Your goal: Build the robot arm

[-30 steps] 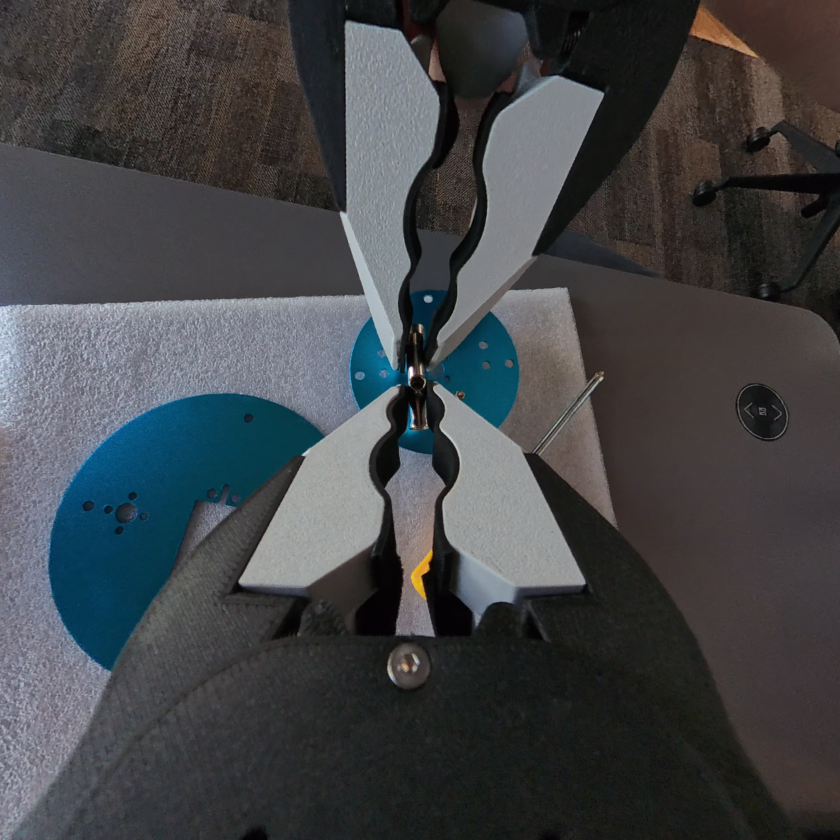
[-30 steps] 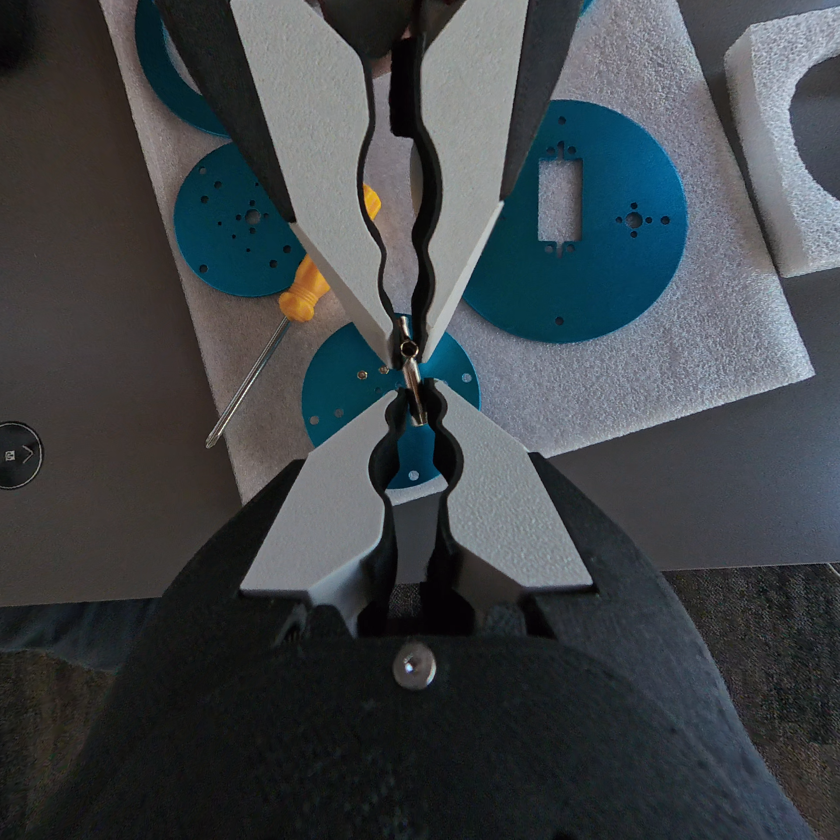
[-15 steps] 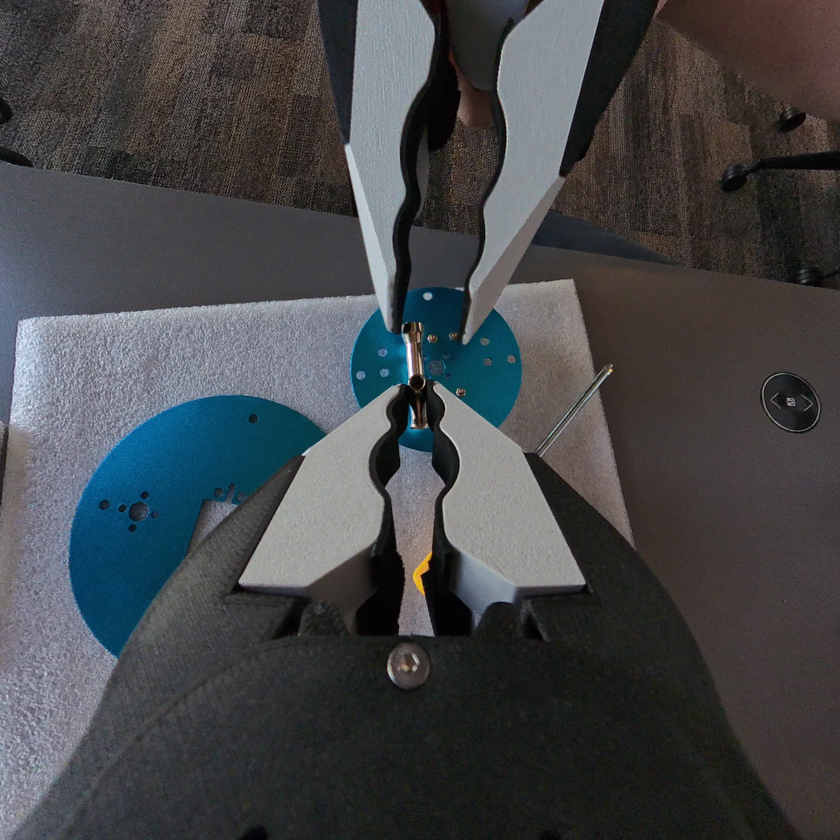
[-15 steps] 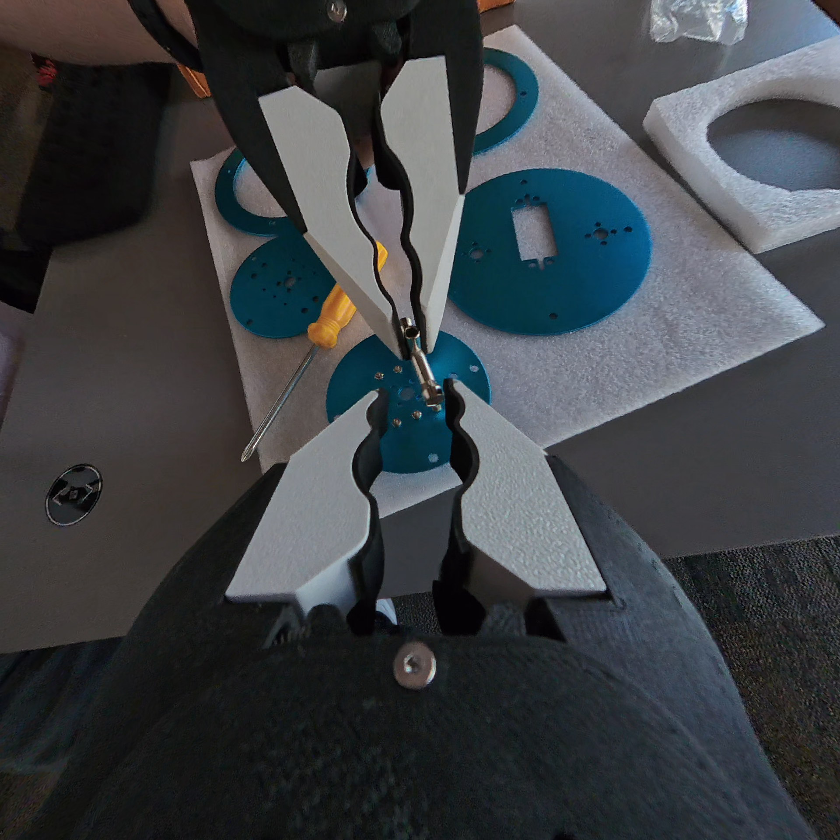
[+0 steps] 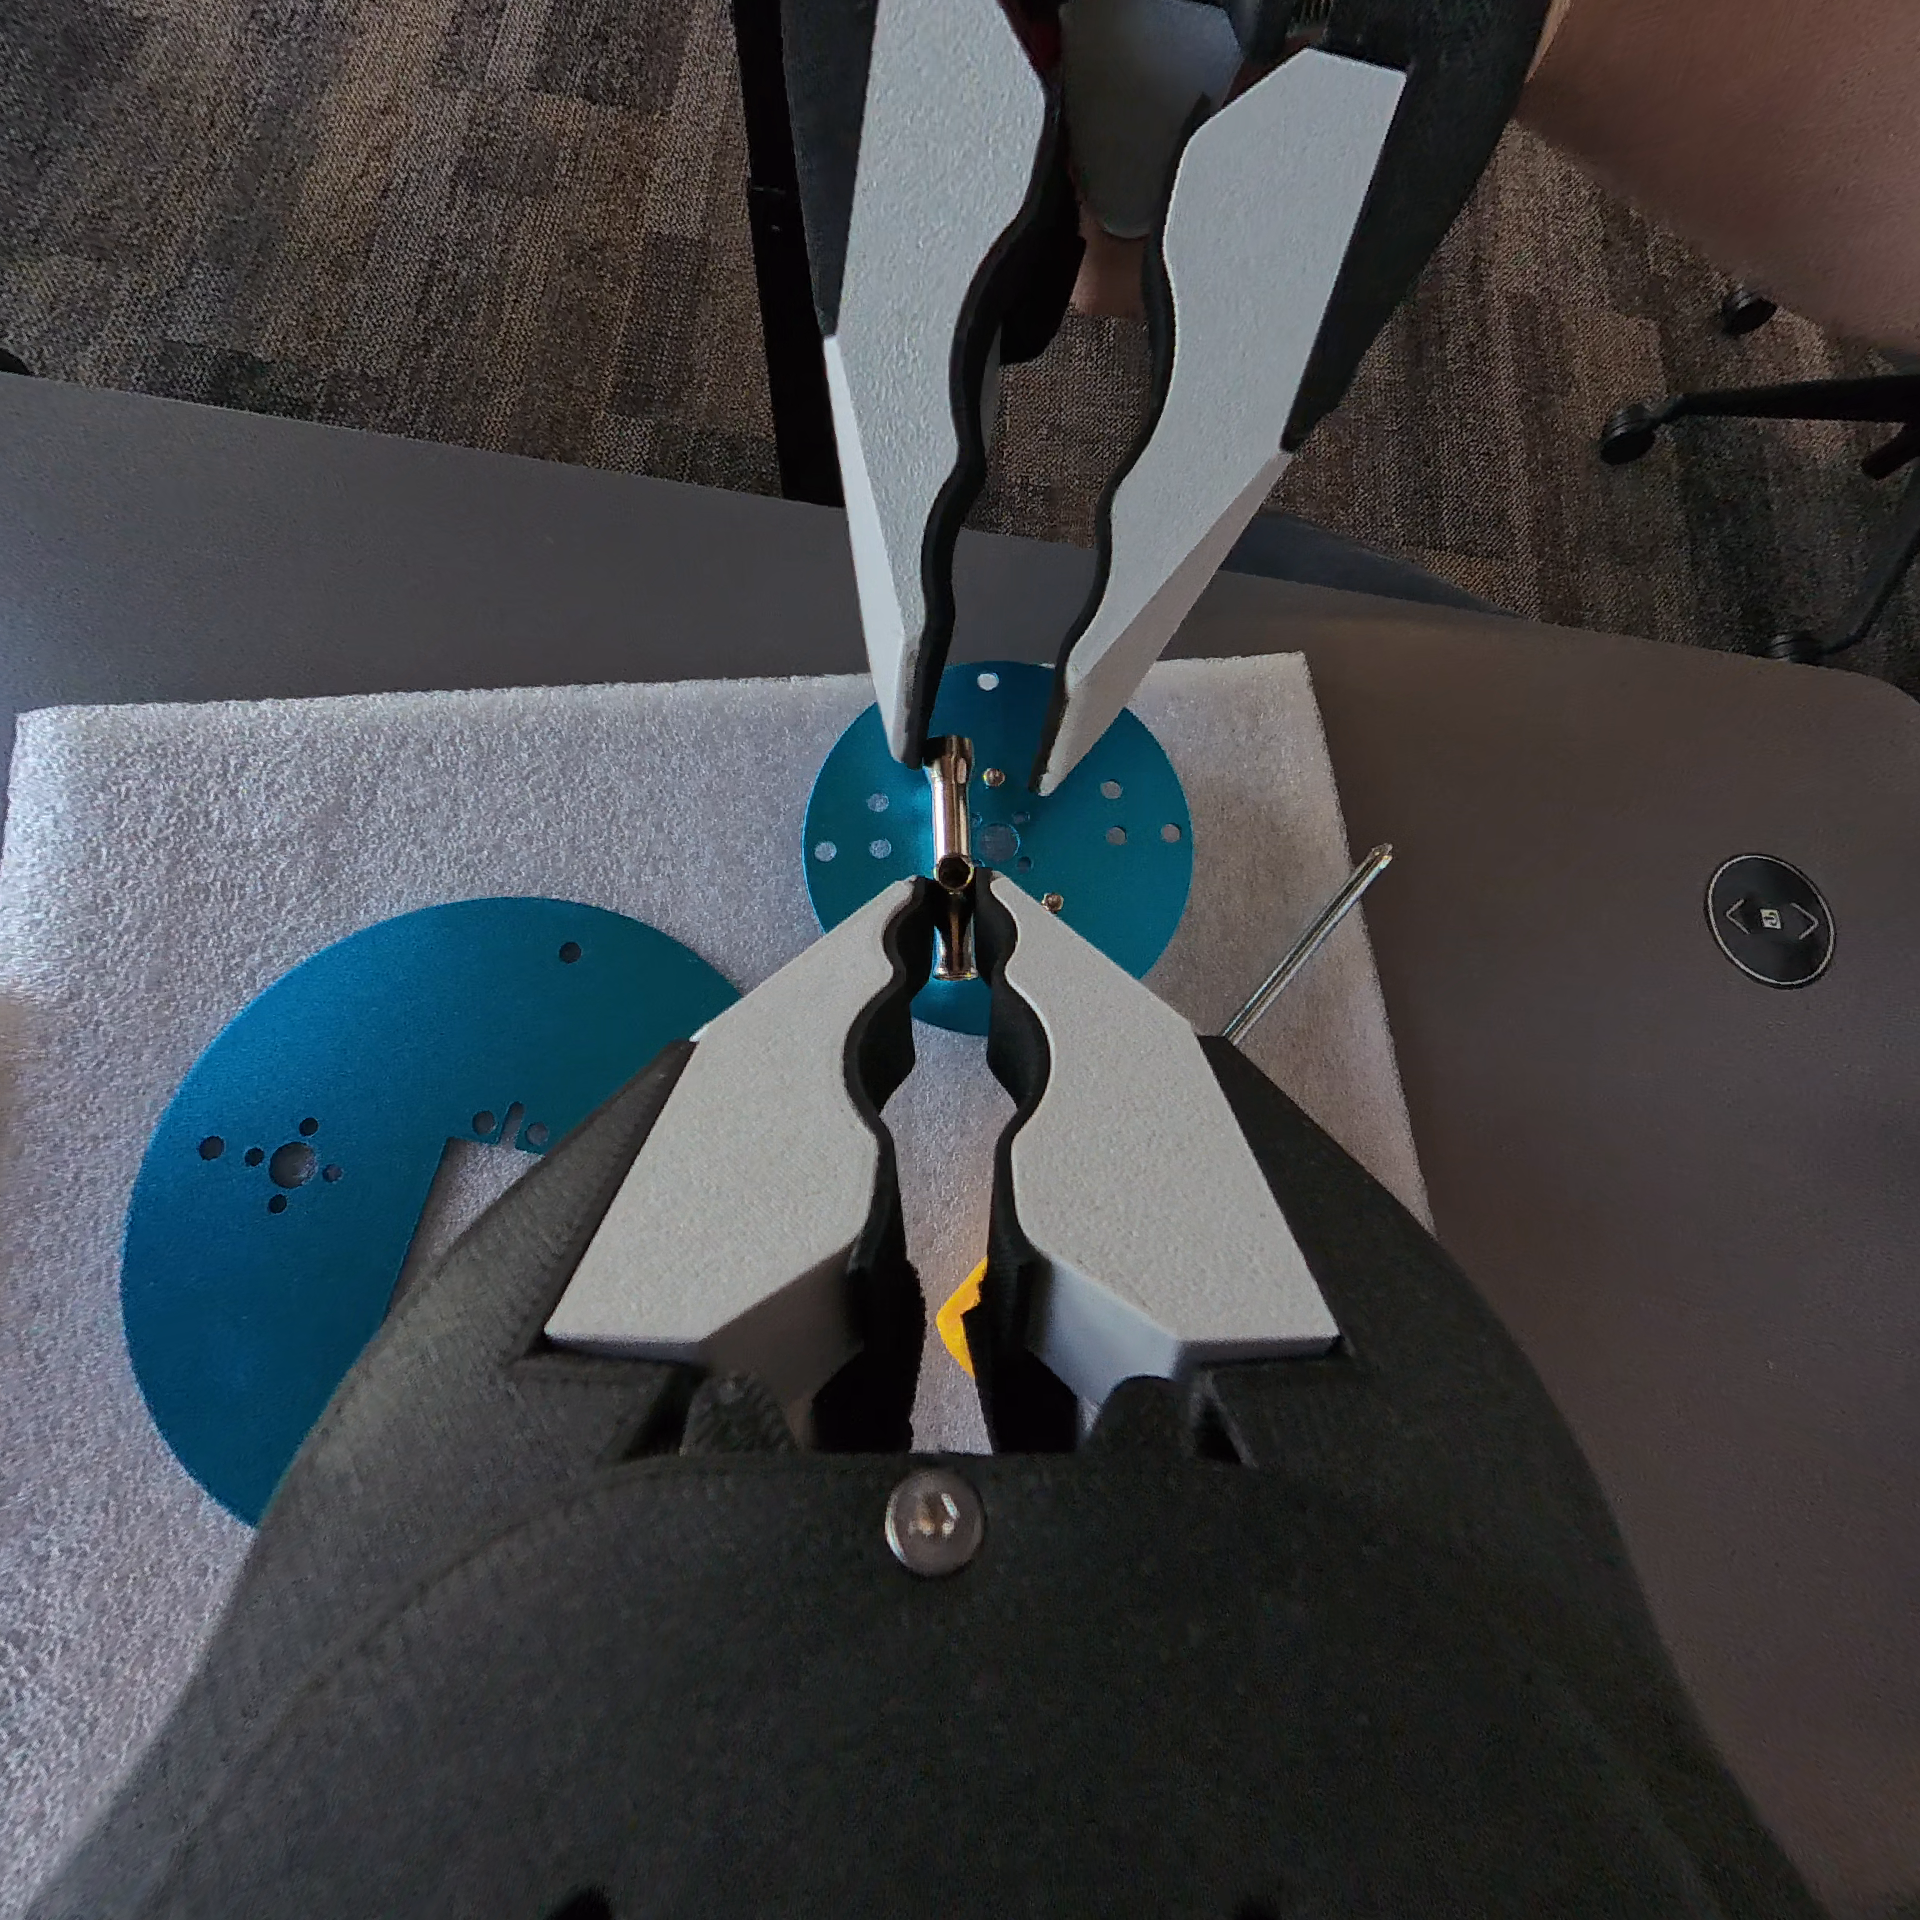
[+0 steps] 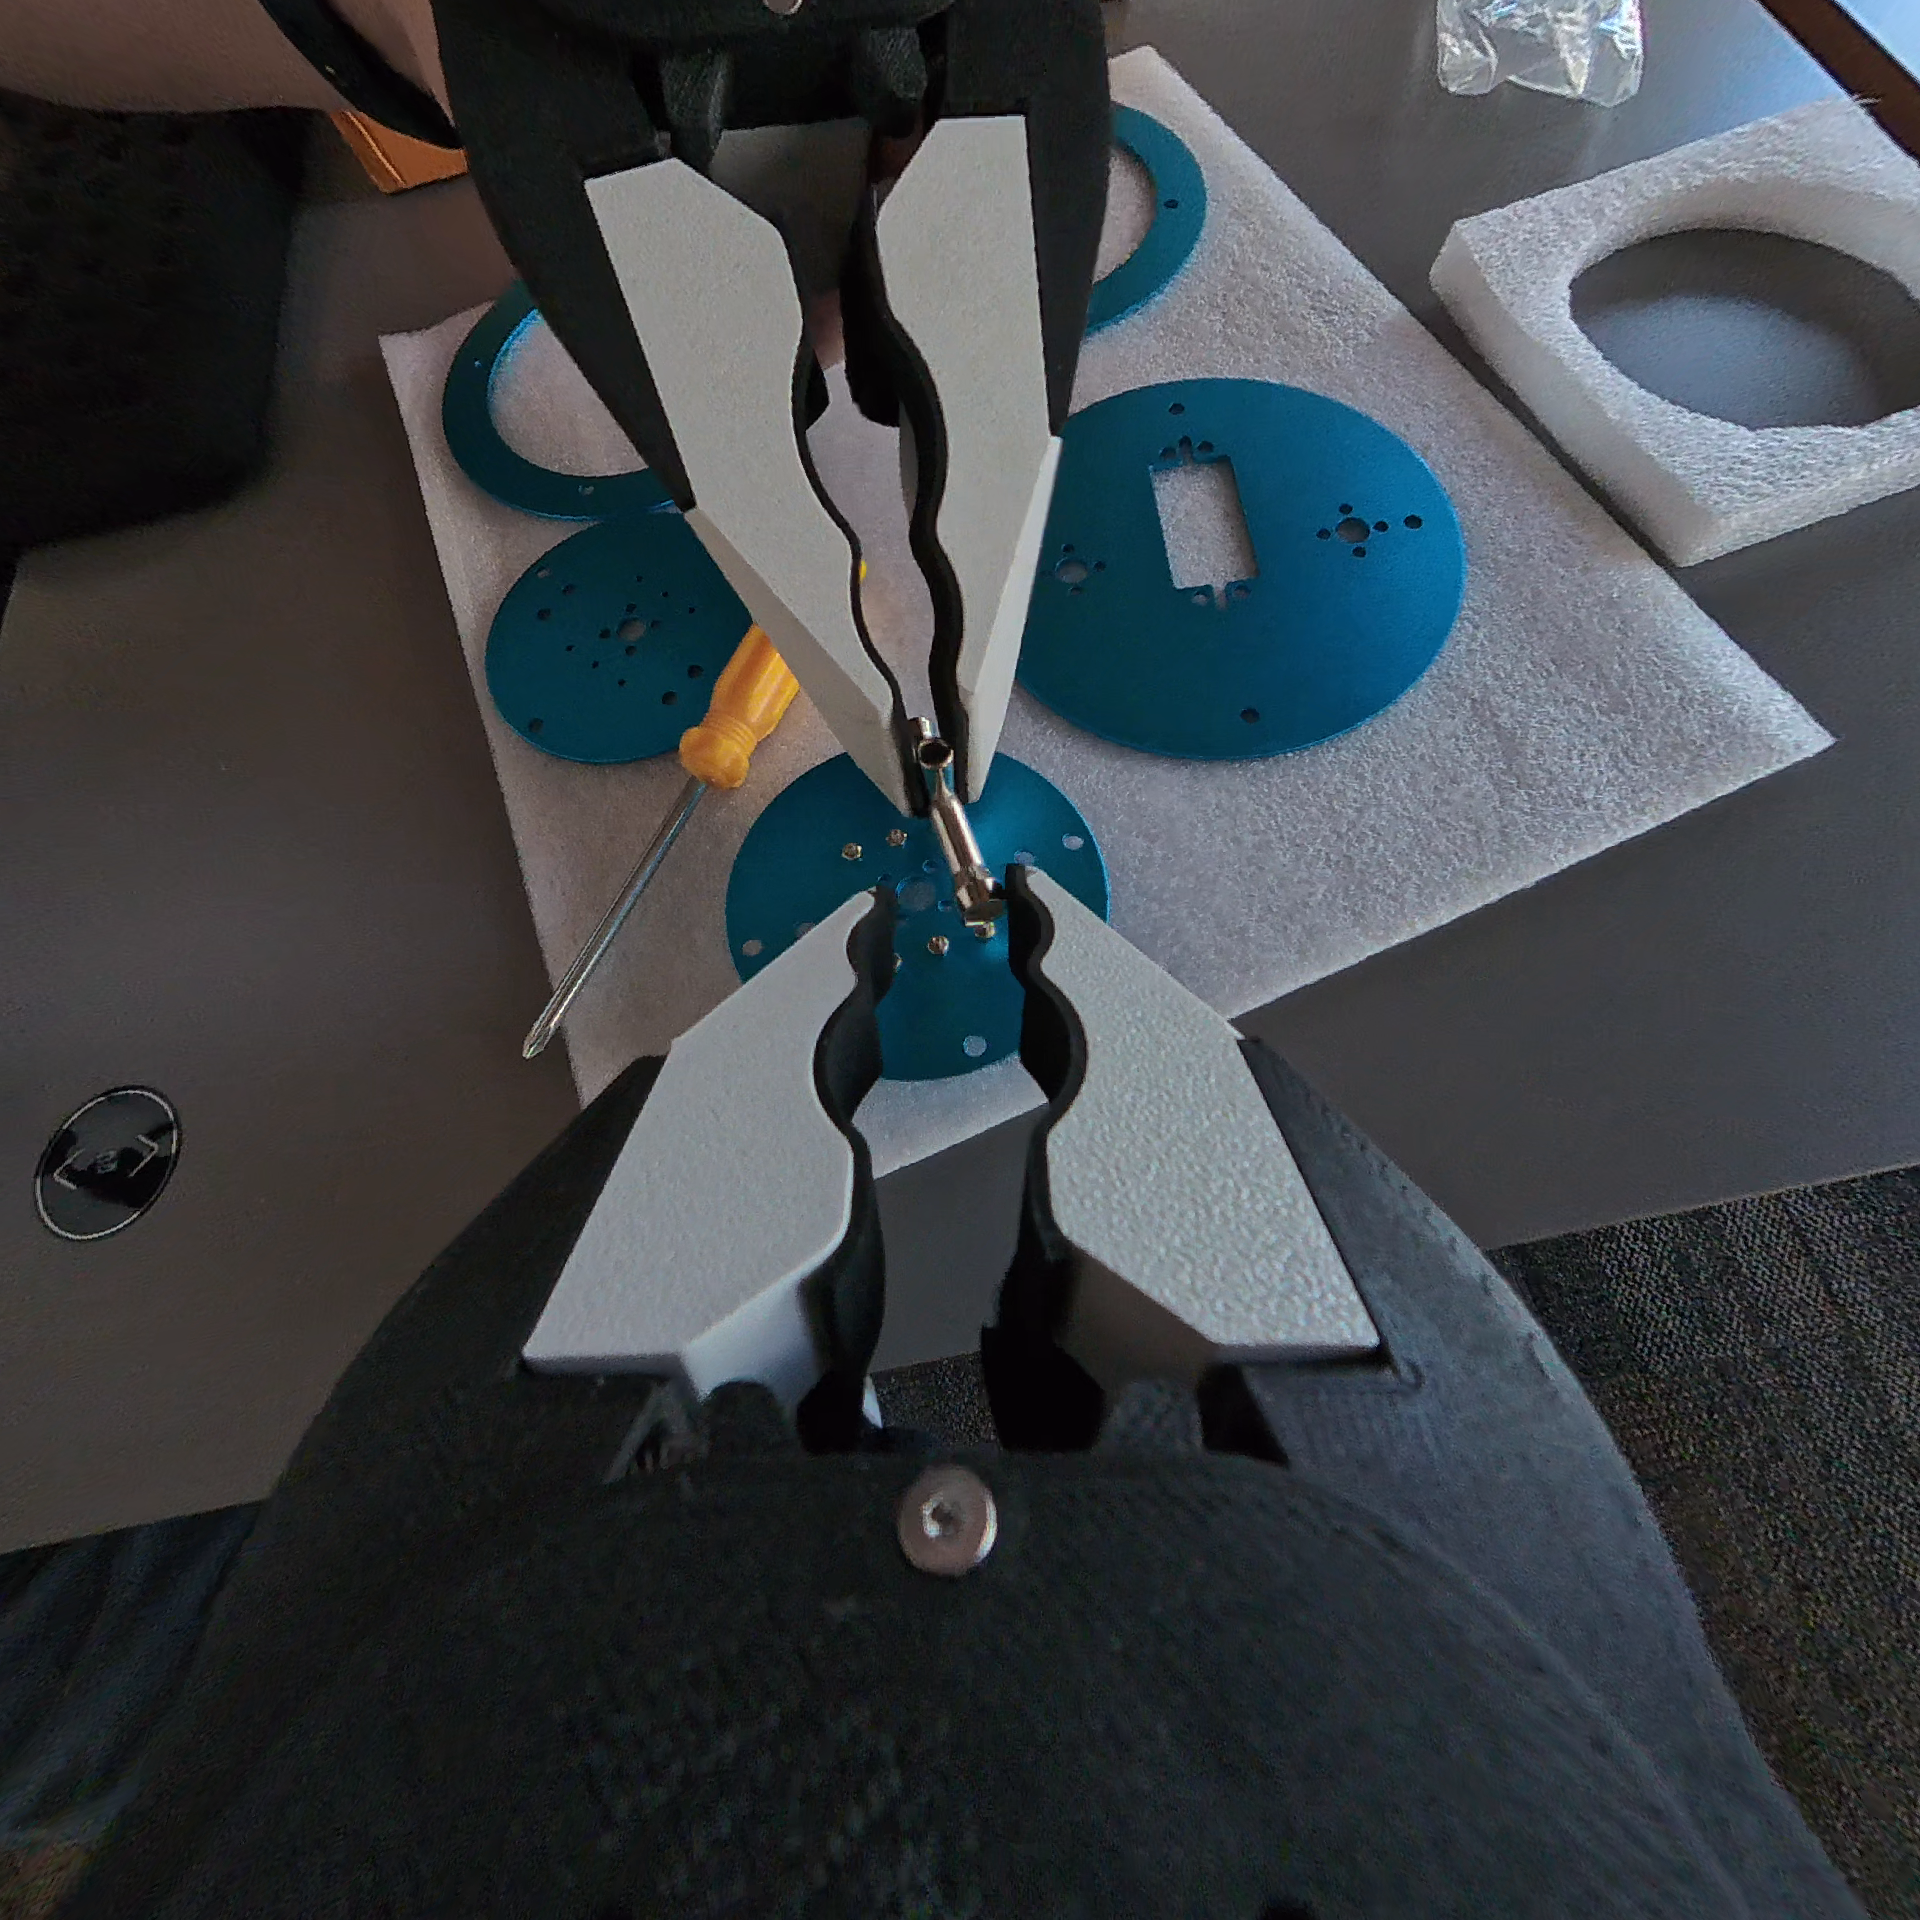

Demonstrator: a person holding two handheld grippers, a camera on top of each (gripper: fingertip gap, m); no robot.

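**Two grippers meet over a small blue disc, metal standoffs between them**

We see patchy grey-brown carpet [image 5: 416,208] beyond a grey desk [image 6: 260,831], chair castors at the far right of the left wrist view. A round black control button [image 5: 1769,920] sits in the desk. A white foam sheet [image 6: 1455,810] covers the middle of the desk; a thick foam block with a round cut-out [image 6: 1714,343] lies off its far right corner, a crumpled clear bag [image 6: 1538,47] beyond that.

On the sheet, big to small: a large blue disc with a rectangular slot [image 6: 1247,582], two blue rings [image 6: 488,416] at the far edge, a mid blue disc [image 6: 603,675], a small blue disc [image 6: 987,1008] by the near edge, a yellow-handled screwdriver [image 6: 738,707] with its tip over the sheet's left edge.

Left gripper [image 5: 951,883] is pinched narrow on a short shiny metal standoff [image 5: 953,940], held above the small disc. A second standoff [image 5: 949,805] stands on that disc, top at the left gripper's tips.

Right gripper [image 6: 940,883] has its fingers parted, gripping nothing, one fingertip [image 6: 1023,883] just beside the second standoff's foot.
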